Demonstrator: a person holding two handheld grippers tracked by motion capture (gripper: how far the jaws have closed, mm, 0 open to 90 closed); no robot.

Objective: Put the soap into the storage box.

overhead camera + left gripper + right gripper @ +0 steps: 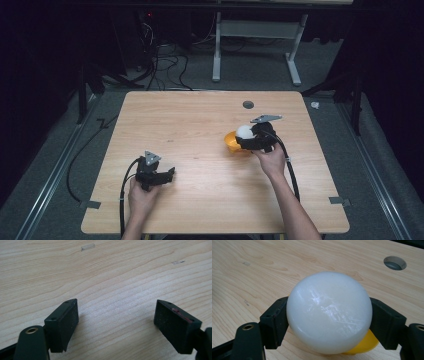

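Right gripper view: fingers (pixel 384 322) clamp white ball (pixel 329 312) (left's spread wide).

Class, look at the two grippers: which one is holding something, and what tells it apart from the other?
The right gripper is: its jaws clamp a white ball above a yellow bowl. The left gripper stands open over bare table.

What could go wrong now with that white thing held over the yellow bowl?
The white ball is round and glossy, and the right gripper pinches it only at its sides, so it might slip out. If let go off-centre above the yellow bowl, it could bounce off and roll across the table. The left gripper sits far away, open.
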